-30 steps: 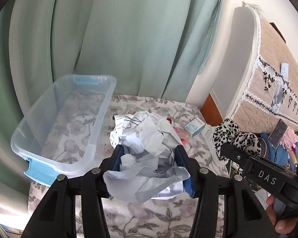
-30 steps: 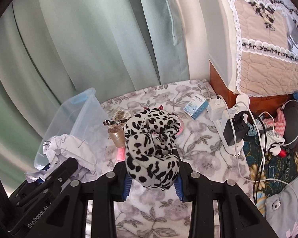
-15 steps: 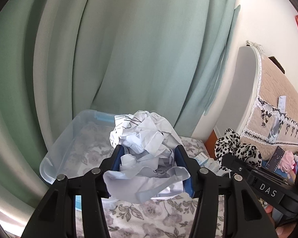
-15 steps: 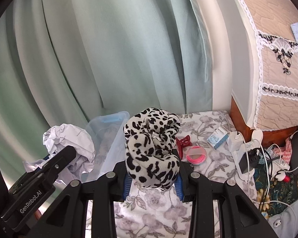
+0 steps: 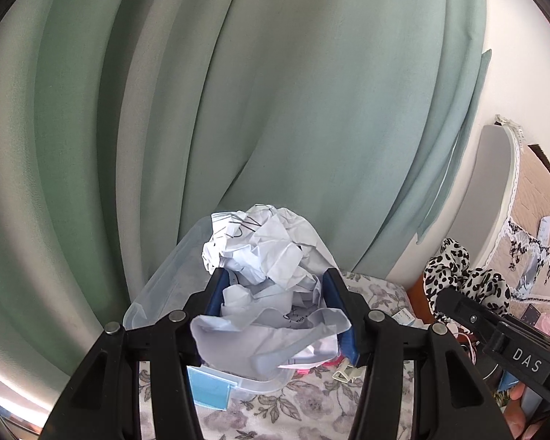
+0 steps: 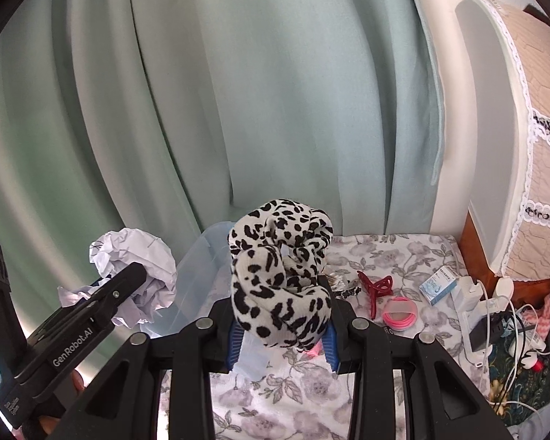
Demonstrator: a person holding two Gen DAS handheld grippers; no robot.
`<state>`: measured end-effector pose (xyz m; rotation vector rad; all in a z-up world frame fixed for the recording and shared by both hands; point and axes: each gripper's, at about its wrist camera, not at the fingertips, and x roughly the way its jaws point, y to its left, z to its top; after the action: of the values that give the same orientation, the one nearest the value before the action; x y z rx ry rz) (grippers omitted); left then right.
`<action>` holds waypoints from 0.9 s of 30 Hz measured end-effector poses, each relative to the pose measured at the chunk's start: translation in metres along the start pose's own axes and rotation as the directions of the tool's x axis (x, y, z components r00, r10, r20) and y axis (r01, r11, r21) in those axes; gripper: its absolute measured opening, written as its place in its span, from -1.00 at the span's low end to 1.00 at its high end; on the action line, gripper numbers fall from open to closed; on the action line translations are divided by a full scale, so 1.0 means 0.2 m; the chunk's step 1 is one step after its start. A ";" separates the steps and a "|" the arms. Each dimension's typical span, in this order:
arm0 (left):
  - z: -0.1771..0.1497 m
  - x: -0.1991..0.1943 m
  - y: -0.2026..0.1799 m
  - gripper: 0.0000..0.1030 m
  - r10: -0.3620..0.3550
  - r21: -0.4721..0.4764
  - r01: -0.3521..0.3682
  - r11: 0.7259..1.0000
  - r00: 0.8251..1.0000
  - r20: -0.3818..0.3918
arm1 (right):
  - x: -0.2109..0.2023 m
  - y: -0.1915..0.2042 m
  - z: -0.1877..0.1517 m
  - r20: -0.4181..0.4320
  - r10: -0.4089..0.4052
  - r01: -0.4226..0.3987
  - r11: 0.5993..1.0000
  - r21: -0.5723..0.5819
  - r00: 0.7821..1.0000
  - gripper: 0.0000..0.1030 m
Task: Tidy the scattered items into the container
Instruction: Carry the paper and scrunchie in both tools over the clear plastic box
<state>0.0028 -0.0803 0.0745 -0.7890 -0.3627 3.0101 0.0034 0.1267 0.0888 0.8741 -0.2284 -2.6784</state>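
My left gripper is shut on a crumpled wad of white paper, held above the clear plastic bin with blue handles. My right gripper is shut on a leopard-print fabric bundle, held above the floral cloth beside the bin. The paper wad and left gripper show at the left of the right wrist view. The leopard bundle shows at the right of the left wrist view.
On the floral cloth lie a red hair claw, a pink ring, a small blue-and-white box and a dark hair clip. Chargers and cables lie right. Green curtains hang behind; a padded headboard stands right.
Both grippers have risen and tilted up with their loads. The bin and cloth have dropped lower in both views, and the curtain fills more of each.
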 end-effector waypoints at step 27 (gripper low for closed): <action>-0.13 0.32 0.45 0.06 0.082 -0.105 -0.096 0.990 0.988 -0.130 | 0.47 0.33 -0.02 -0.154 0.057 -0.076 0.990 -0.120 0.986 -0.27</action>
<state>-0.0349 -0.1576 0.0015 -1.0236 -0.5084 3.0236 -0.0505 0.0318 0.0512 1.0039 -0.0528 -2.5204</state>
